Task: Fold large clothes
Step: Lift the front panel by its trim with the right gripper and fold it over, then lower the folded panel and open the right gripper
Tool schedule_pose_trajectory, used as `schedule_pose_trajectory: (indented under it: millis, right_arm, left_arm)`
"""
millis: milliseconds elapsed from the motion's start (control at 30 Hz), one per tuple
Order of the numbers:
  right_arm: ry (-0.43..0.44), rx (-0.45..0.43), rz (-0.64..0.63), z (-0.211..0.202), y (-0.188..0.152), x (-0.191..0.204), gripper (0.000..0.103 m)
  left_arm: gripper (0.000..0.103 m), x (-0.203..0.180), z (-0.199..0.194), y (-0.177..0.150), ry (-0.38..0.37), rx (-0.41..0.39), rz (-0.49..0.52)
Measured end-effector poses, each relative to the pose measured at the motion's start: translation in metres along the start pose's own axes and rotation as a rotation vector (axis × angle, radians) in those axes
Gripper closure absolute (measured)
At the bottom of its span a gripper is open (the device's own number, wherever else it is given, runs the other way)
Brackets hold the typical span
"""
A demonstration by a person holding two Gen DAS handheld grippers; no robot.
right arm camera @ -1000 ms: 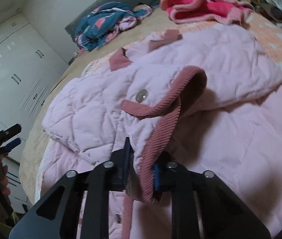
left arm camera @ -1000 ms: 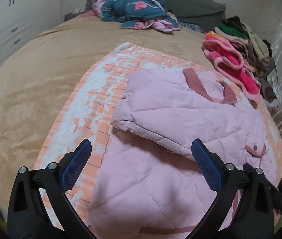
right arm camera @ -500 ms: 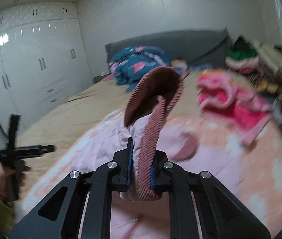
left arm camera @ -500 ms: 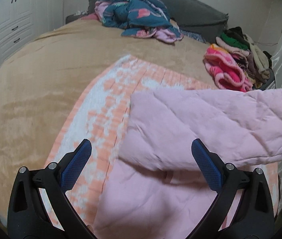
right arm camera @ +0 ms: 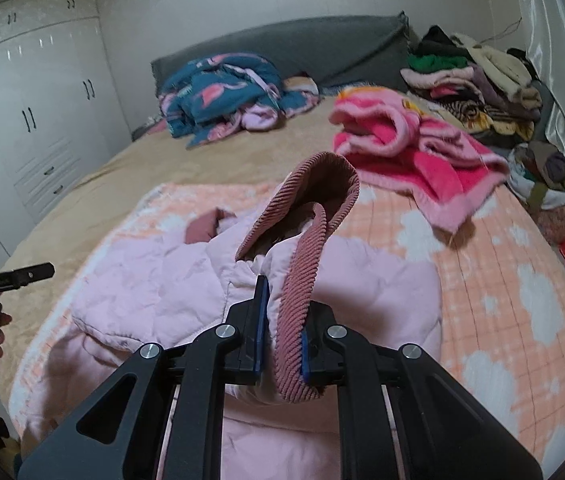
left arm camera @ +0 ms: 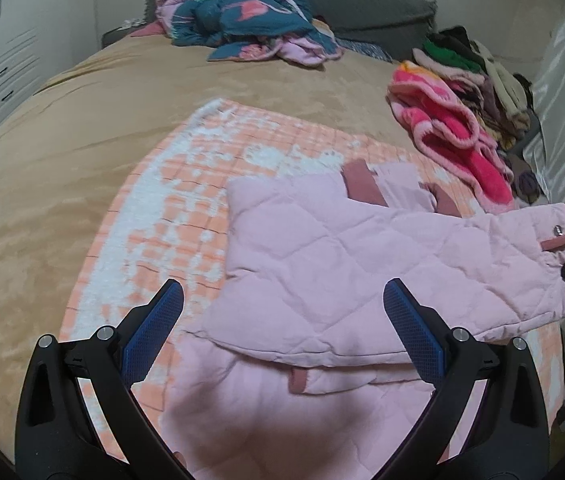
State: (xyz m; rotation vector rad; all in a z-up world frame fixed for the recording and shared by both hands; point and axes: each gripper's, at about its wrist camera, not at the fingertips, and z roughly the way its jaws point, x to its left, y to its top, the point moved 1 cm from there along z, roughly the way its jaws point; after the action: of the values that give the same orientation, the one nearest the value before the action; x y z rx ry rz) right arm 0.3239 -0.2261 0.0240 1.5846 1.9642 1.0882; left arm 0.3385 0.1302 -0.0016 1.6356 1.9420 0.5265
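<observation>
Left gripper [left arm camera: 282,316]: jaws wide apart, nothing between them; hovers over the jacket's near part
Pink quilted jacket [left arm camera: 322,248]: lies on the orange checked blanket [left arm camera: 186,184] near the bed's foot edge; sleeve raised
Right gripper [right arm camera: 282,332]: jaws clamped on the ribbed cuff [right arm camera: 302,280]

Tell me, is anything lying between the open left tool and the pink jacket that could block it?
Nothing visible does. The left tool hangs open right above the pink jacket, with only air between them. The right tool is shut on the jacket's ribbed cuff, off to the side. The bright pink blanket lies farther away.
</observation>
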Motion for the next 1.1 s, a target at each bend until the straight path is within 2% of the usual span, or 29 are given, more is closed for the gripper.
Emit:
schedule_pose_trajectory:
  millis: [300, 700, 800, 867, 1100]
  right_arm:
    - [-0.021, 0.059, 0.013, 0.015, -0.012, -0.002, 0.088]
    - [-0.046, 0.099, 0.022, 0.023, -0.024, -0.009, 0.077]
    - [-0.053, 0.098, 0.035, 0.022, -0.026, -0.013, 0.069]
    - [-0.064, 0.085, 0.042, 0.019, -0.027, -0.016, 0.054]
    - [-0.105, 0.041, 0.025, 0.002, -0.023, -0.019, 0.05]
  left_arm:
    - [0.009, -0.022, 0.02, -0.011, -0.015, 0.031, 0.061]
    - [0.009, -0.044, 0.043, -0.022, -0.011, 0.079, 0.113]
    - [0.009, -0.047, 0.048, -0.024, -0.019, 0.088, 0.114]
    - [0.009, -0.05, 0.051, -0.025, -0.022, 0.095, 0.118]
    - [0.009, -0.057, 0.065, -0.029, -0.022, 0.127, 0.128]
